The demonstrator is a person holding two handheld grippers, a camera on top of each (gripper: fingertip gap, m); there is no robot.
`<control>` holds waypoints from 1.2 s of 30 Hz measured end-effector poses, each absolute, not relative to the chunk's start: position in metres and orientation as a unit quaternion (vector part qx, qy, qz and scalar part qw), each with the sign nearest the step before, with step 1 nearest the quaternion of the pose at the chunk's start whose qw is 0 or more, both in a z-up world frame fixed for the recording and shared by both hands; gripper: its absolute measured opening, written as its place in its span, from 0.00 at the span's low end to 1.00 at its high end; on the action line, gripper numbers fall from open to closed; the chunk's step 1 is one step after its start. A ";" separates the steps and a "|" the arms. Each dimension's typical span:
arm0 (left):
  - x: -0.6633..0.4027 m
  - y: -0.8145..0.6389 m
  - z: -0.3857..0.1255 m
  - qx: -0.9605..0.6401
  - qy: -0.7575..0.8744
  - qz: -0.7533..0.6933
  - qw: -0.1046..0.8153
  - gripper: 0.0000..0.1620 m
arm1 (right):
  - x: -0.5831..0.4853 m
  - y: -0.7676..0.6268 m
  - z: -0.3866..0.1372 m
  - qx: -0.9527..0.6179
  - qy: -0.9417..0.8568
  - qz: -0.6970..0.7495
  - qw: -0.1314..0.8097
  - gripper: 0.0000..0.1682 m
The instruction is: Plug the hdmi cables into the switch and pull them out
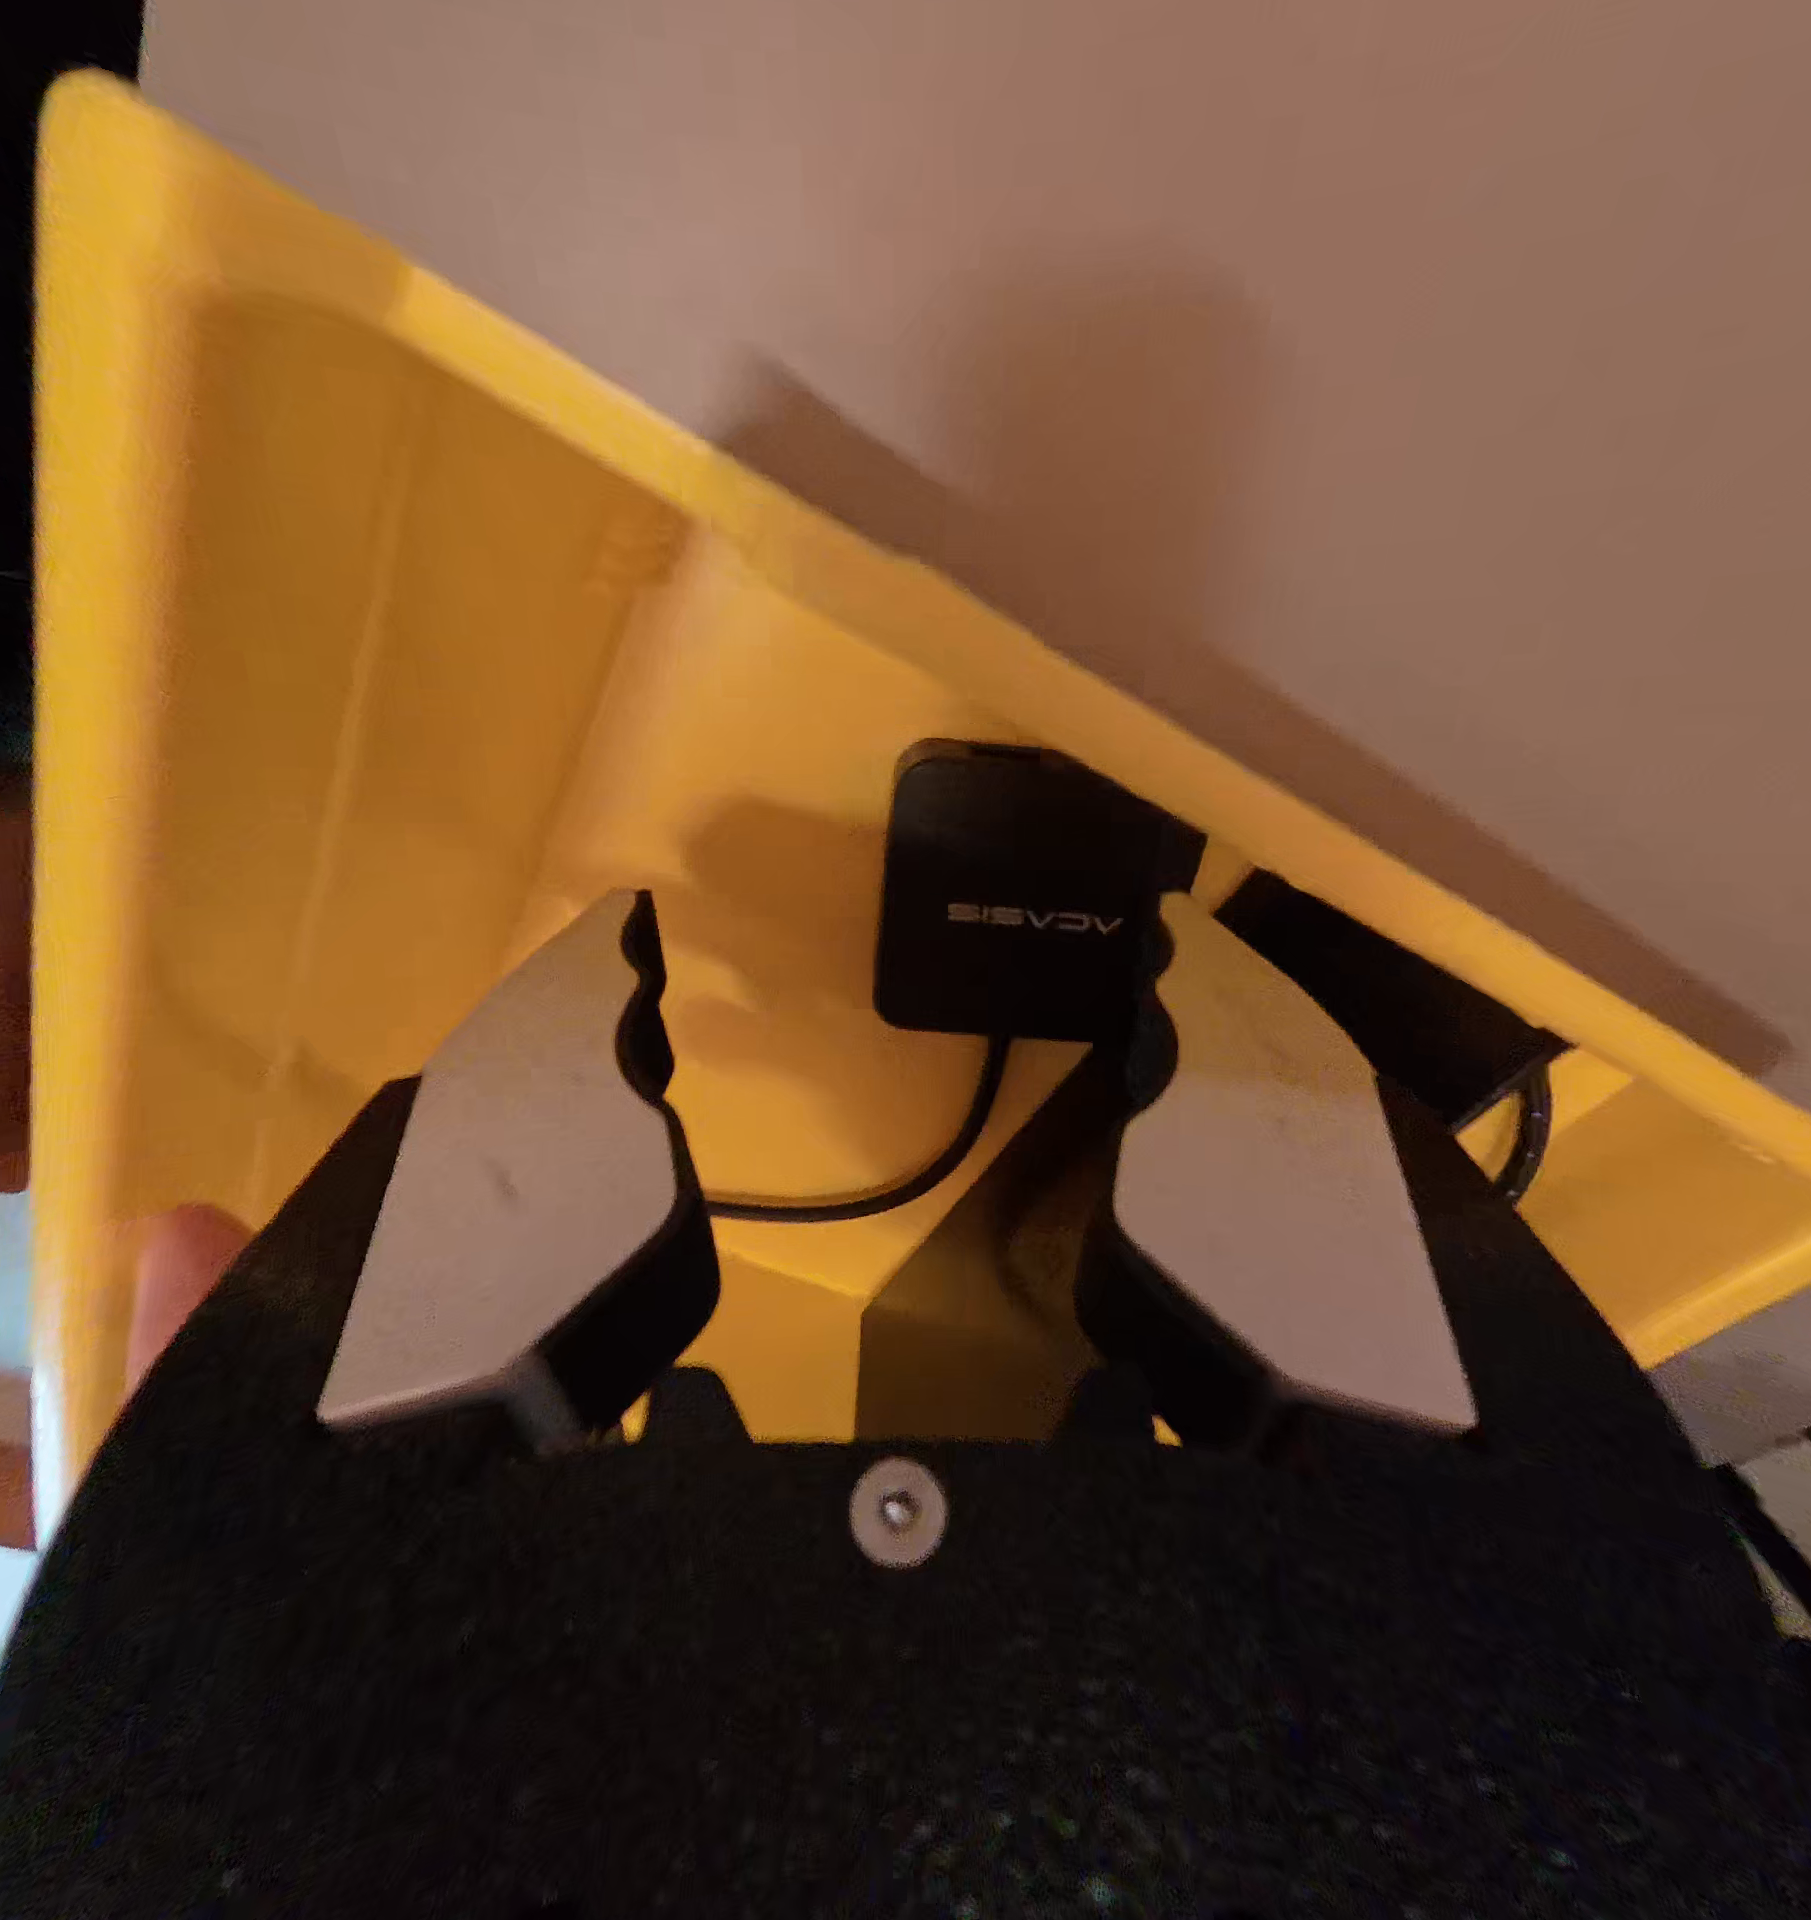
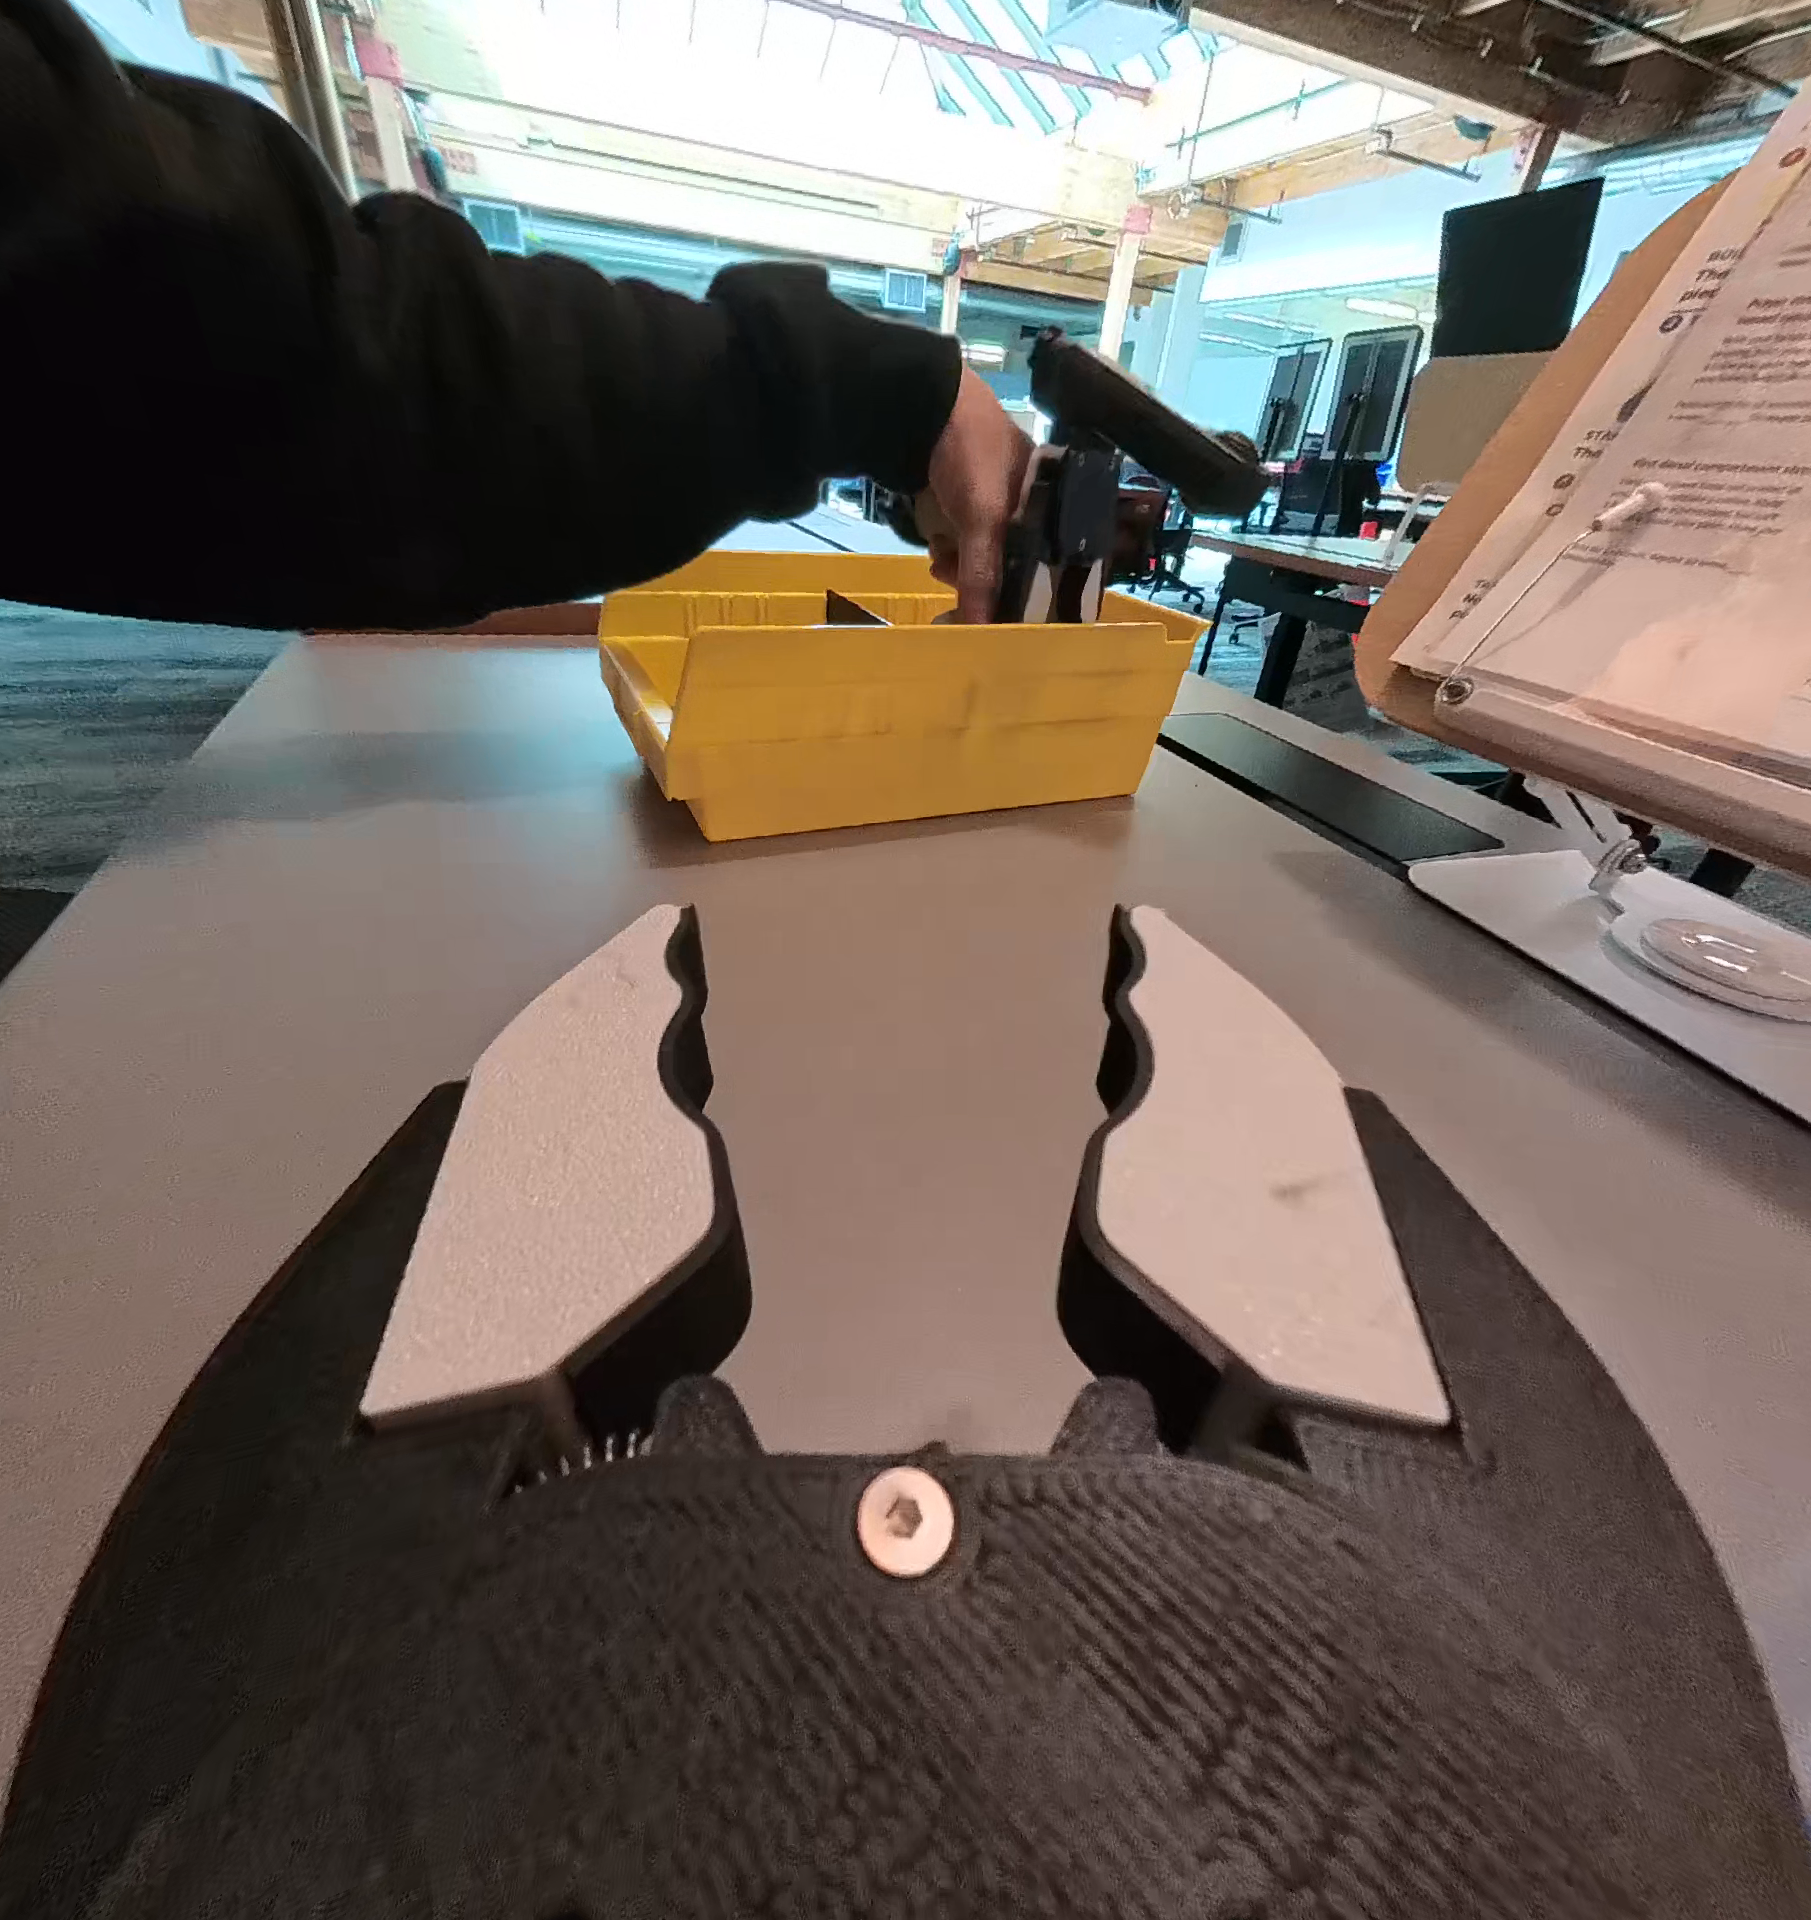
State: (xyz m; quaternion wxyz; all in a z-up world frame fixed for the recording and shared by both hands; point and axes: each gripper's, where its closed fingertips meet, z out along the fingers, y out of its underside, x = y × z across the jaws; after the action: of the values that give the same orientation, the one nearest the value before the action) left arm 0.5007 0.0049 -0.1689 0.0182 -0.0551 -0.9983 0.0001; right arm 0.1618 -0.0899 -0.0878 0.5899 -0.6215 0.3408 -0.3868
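In the left wrist view my left gripper (image 1: 901, 914) is open inside a yellow bin (image 1: 361, 727). A small black square switch (image 1: 1015, 894) lies on the bin floor between the fingers, close to the right one, with a thin black lead (image 1: 880, 1195) curling from its near side. A black HDMI plug (image 1: 1379, 997) lies along the bin's right wall, beyond the right finger. In the right wrist view my right gripper (image 2: 906, 925) is open and empty, low over the grey table (image 2: 361, 831). The left gripper (image 2: 1052, 597) there dips into the bin (image 2: 911, 727).
A person's black sleeve (image 2: 413, 416) and hand (image 2: 974, 499) reach across to the bin. A tilted document stand (image 2: 1659, 468) on a white base (image 2: 1607, 935) stands at the right. A black strip (image 2: 1316, 790) is set into the table beside the bin.
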 end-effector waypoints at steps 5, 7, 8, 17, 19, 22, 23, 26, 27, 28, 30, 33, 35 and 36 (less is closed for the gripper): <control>0.507 0.003 -0.170 0.098 -0.994 0.044 0.019 0.44 | 0.166 -0.097 -0.085 -0.610 0.343 -0.413 0.582 0.44; 0.516 0.002 -0.170 0.151 -0.985 0.088 0.006 0.53 | 0.167 -0.100 -0.084 -0.606 0.342 -0.424 0.579 0.44; 0.517 0.004 -0.169 0.177 -0.979 0.097 0.020 0.52 | 0.167 -0.100 -0.084 -0.607 0.341 -0.425 0.578 0.44; 0.506 0.024 -0.158 0.327 -0.937 0.054 0.114 0.52 | 0.170 -0.101 -0.094 -0.636 0.358 -0.428 0.534 0.47; 0.504 0.025 -0.160 0.350 -0.929 0.031 0.117 0.53 | 0.172 -0.105 -0.095 -0.629 0.384 -0.430 0.522 0.49; 0.501 0.026 -0.163 0.396 -0.911 0.005 0.114 0.53 | 0.166 -0.102 -0.091 -0.630 0.375 -0.432 0.524 0.49; 0.499 0.026 -0.163 0.404 -0.908 -0.002 0.108 0.53 | 0.164 -0.103 -0.089 -0.627 0.373 -0.438 0.525 0.49; 0.484 0.017 -0.161 0.423 -0.899 -0.008 0.113 0.51 | 0.158 -0.099 -0.078 -0.615 0.361 -0.440 0.545 0.49; 0.482 0.015 -0.162 0.428 -0.898 -0.011 0.103 0.46 | 0.156 -0.097 -0.074 -0.609 0.359 -0.438 0.555 0.49; 0.482 0.015 -0.163 0.440 -0.893 -0.017 0.093 0.43 | 0.154 -0.096 -0.071 -0.604 0.358 -0.436 0.563 0.49; 0.481 0.014 -0.168 0.463 -0.882 -0.027 0.082 0.38 | 0.151 -0.097 -0.067 -0.600 0.357 -0.434 0.569 0.49; 0.485 0.014 -0.173 0.497 -0.865 -0.031 0.065 0.38 | 0.146 -0.096 -0.062 -0.597 0.349 -0.438 0.575 0.49; 0.489 0.011 -0.173 0.521 -0.851 -0.022 0.057 0.40 | 0.144 -0.097 -0.060 -0.594 0.348 -0.437 0.578 0.49; 0.490 0.009 -0.173 0.531 -0.846 -0.016 0.057 0.38 | 0.143 -0.096 -0.060 -0.597 0.347 -0.432 0.581 0.49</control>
State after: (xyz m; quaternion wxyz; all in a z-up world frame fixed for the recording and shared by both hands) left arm 0.4895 0.0090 -0.1726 0.0568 0.5306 -0.8455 -0.0164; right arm 0.1432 -0.0960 -0.0596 0.5805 -0.5966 0.3466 -0.4324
